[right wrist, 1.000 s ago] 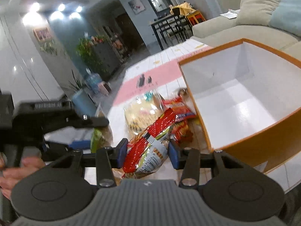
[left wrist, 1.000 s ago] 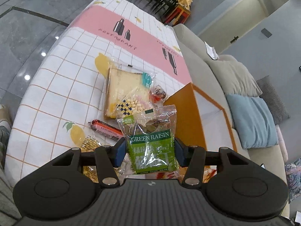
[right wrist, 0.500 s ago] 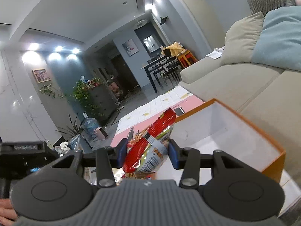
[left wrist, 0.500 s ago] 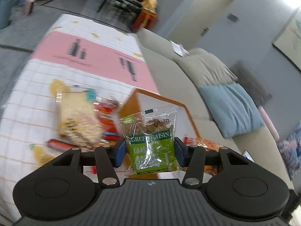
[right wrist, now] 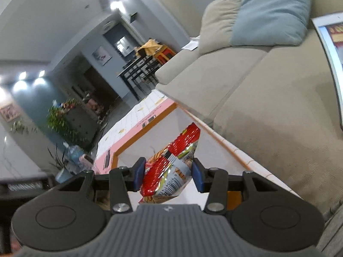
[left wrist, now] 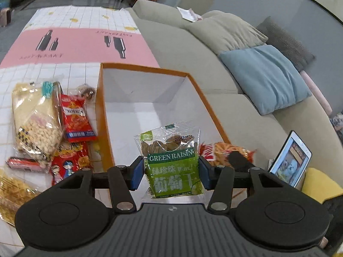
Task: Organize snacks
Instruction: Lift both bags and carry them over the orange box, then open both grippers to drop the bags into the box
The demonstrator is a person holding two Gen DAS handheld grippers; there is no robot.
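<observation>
My left gripper (left wrist: 170, 172) is shut on a green raisin packet (left wrist: 171, 165) and holds it above the near end of the orange box (left wrist: 103, 115), whose inside is white. My right gripper (right wrist: 168, 175) is shut on a red chips bag (right wrist: 171, 167) and holds it over the same box (right wrist: 137, 140), by its right wall. The chips bag also shows in the left wrist view (left wrist: 227, 152), just right of the raisin packet.
Left of the box on the tablecloth (left wrist: 75, 42) lie a bread bag (left wrist: 34, 117), a red snack packet (left wrist: 75, 117), another red packet (left wrist: 68, 160) and a sausage stick (left wrist: 23, 163). A sofa (left wrist: 193, 49) with cushions runs along the right. A tablet (left wrist: 289, 158) stands near right.
Both grippers have swung right with their packets, from above the snack pile to above the box. The right gripper has tilted and moved over to the box's right wall.
</observation>
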